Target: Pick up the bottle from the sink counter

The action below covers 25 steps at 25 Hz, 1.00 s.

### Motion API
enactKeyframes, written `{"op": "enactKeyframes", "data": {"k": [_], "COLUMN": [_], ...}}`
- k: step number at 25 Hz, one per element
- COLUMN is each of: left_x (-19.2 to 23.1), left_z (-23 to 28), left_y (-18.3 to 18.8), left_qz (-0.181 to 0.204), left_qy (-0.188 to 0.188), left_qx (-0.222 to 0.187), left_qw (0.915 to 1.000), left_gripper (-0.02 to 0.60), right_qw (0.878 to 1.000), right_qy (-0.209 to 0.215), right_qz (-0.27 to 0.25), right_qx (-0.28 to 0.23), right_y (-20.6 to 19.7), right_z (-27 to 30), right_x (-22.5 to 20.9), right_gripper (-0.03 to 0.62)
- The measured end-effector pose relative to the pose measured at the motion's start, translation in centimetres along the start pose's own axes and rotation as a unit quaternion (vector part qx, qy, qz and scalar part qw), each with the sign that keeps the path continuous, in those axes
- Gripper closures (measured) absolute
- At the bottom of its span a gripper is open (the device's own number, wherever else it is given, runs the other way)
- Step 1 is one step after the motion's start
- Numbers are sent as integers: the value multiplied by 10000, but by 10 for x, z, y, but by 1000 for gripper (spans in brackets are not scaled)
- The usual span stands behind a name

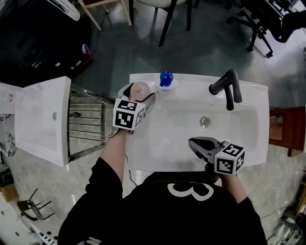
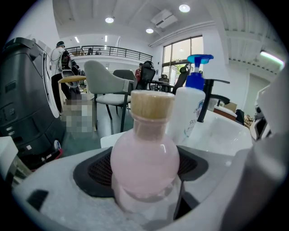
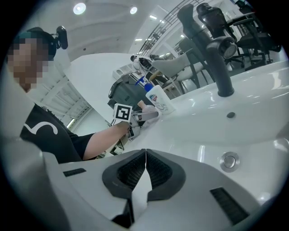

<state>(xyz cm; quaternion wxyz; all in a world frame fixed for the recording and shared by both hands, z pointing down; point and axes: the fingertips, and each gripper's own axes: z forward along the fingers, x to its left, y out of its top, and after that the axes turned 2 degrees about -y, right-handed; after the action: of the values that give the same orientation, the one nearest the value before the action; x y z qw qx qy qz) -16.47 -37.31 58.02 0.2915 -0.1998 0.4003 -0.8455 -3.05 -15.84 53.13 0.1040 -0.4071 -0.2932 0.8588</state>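
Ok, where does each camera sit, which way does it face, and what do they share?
Head view: on the person's head, looking steeply down at the sink; shows both forearms, left gripper and right gripper.
Left gripper view: on the left gripper, facing along its jaws, shut on the pink bottle.
Right gripper view: low over the basin, facing the faucet; its jaws shut, empty; the left arm shows.
Shared: all three show the pink bottle and the pump bottle.

A grey floor (image 1: 205,52) is seen below, pale chairs (image 2: 106,83) are set near tall windows (image 2: 180,52), and the white ceiling (image 2: 135,16) is lit by round lamps (image 2: 184,8).
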Motion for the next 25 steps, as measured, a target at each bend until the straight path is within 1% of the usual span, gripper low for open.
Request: {"op": "enactKeyframes", "data": {"k": [7,12,18,25], "left_x": [-7,-16,-36,-68], "left_z": [-11,-26,-54,-99], "left_y": [7,15,25,46], "left_qz": [9,22,-273,-401], "left_qy": [-17,48,-52,-48], "left_qx": [-130,-225,-473,-801], "left_qw": [9999,9997,9985,9960], "left_gripper": [186,186,186,186], "right_qw": [9999,9999,9995,9985], "right_qy": [-110,-56,52,204], "right_qz": [1,-34,-96,-357], "right_qx": [-79,-139,-279,-359], "right_y": [0,2,7,12], "right_z": [-15,-24,-36,-55], "right_x": [-2,-2,1,20], "right_gripper": [582,582,582,582]}}
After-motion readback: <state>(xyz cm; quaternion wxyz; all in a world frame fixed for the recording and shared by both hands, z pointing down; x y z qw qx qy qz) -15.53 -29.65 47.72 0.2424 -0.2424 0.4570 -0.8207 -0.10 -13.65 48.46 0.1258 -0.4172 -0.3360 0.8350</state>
